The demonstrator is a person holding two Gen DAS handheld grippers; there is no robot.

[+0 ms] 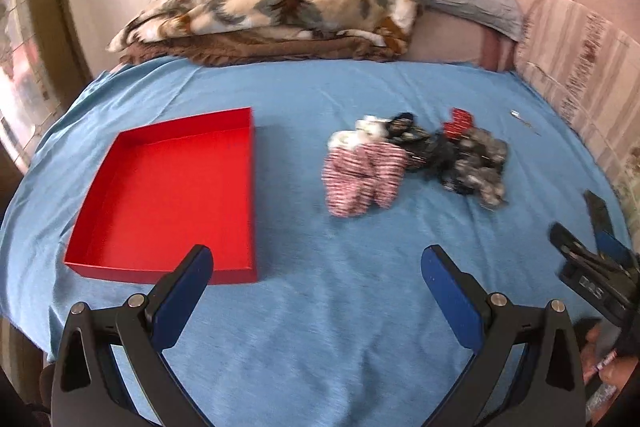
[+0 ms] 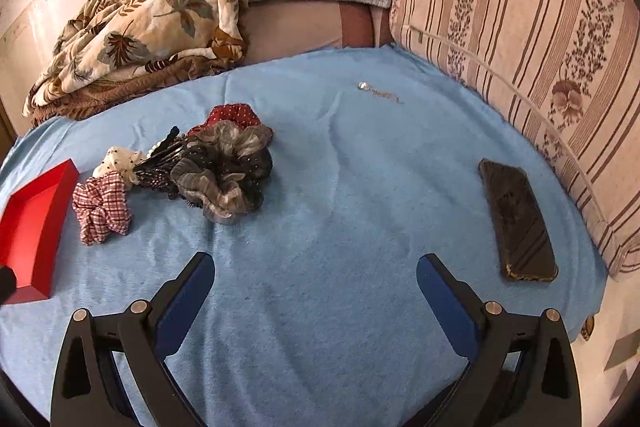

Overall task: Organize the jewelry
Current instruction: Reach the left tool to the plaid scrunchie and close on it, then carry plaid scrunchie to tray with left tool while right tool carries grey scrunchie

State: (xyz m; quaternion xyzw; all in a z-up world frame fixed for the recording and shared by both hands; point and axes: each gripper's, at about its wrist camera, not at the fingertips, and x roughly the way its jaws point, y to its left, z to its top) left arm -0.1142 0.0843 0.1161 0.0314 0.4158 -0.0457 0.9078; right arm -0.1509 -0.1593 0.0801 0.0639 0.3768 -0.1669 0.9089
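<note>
Open blue bedsheet (image 2: 320,227) is stretching ahead of both claws. The shallow red cardboard tray (image 1: 168,195) is blocking the left, the heap of fabric scrunchies (image 2: 224,167) is crowding centre, and the flat black phone (image 2: 518,223) is lying right.

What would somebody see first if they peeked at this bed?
Probably the bright red tray, empty, on the left of the blue sheet. Next, the heap of scrunchies in the middle, with a red checked one nearest the tray. A dark phone lies by the striped cushion.
</note>
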